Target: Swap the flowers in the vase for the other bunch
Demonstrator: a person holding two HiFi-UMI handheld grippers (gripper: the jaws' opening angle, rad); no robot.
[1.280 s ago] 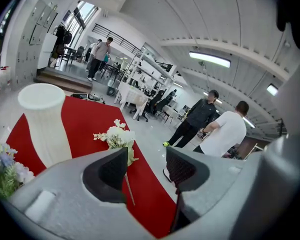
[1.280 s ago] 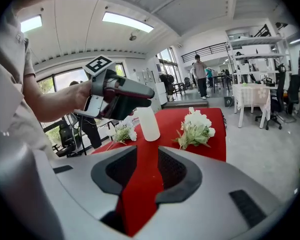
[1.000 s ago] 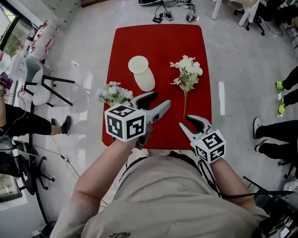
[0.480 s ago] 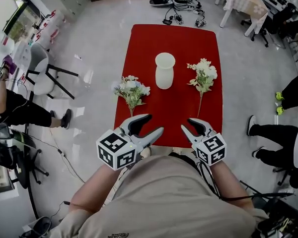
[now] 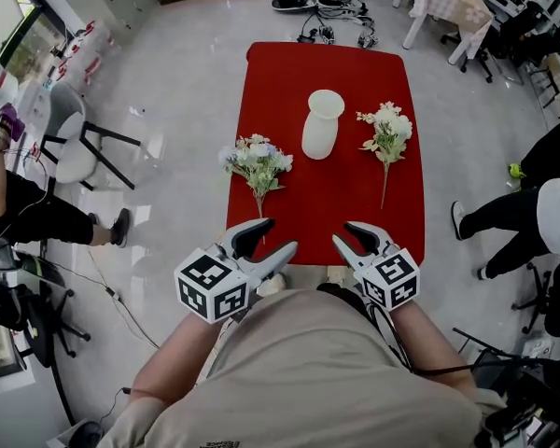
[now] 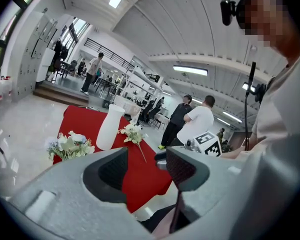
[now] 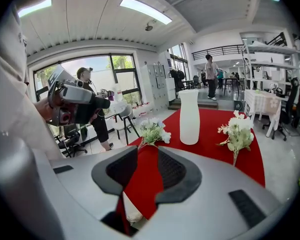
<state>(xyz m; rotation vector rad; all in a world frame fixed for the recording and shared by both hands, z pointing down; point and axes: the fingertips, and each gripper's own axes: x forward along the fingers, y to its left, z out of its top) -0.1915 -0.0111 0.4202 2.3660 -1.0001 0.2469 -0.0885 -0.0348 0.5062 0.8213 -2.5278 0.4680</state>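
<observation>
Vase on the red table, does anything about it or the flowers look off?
The vase stands upright but holds no flowers: the bluish bunch and the cream bunch lie flat on the red table either side. Nothing spilled or damaged.

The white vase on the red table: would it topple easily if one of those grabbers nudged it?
Probably, if pushed near its rim: the white vase stands tall and slim on the red table. Its smooth, rounded wall could well slip in a grasp. With no flowers in it, it is likely light, so a low push may just slide it.
</observation>
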